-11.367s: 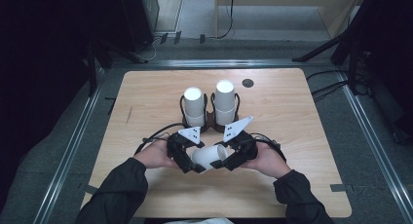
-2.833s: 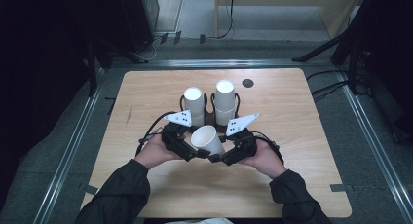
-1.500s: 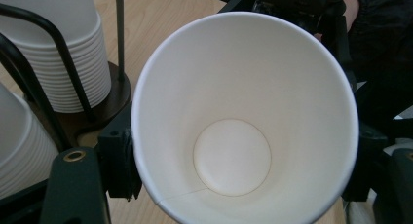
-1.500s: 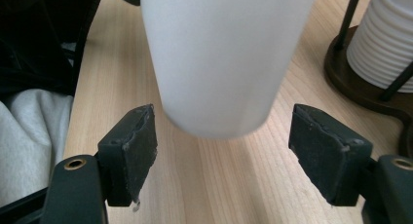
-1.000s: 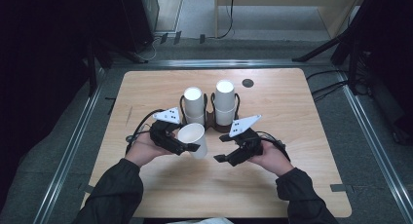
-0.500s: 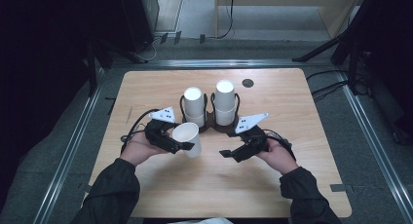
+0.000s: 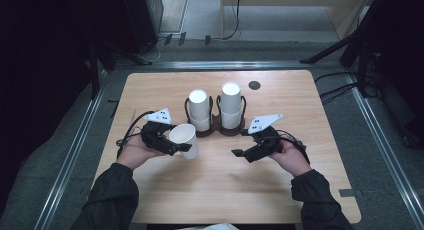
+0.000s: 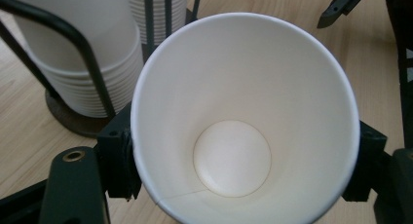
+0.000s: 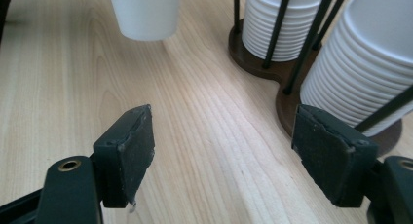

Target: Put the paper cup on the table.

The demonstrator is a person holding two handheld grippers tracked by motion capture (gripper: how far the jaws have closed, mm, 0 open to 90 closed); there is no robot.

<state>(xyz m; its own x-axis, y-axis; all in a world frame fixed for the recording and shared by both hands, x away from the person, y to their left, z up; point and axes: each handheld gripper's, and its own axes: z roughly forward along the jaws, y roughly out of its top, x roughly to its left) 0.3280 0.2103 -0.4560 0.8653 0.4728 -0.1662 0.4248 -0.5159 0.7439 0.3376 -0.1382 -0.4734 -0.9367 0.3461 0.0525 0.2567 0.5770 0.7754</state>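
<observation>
- The left gripper (image 7: pixel 182 146) holds a white paper cup (image 7: pixel 184 140) by its sides, one black jaw pressed against each flank of the cup wall.
- In the left gripper view the paper cup (image 8: pixel 243 121) faces the camera mouth-first, its round bottom plain to see and a thin seam line running near the lower rim.
- From above, the cup sits over the left part of the wooden table (image 7: pixel 220 190), tilted with its mouth up and towards the person's left; whether its base touches the wood is hard to say — from the right gripper view (image 9: pixel 143 12) it seems to hang just above it.
- The right gripper (image 7: pixel 240 152) is over the table to the right of the cup and well apart from it, its jaws spread wide with only bare wood between them; they have just been opening a little further.
- Behind both grippers stands a dark cup holder (image 7: pixel 216 131) with two wire cages, each carrying a stack of upside-down white cups — the left stack (image 7: pixel 199 110) and the slightly taller right stack (image 7: pixel 231 105).
- The held cup is just in front of the left stack, near it but not touching.
- A small dark disc (image 7: pixel 254 85) lies on the table beyond the right stack.
</observation>
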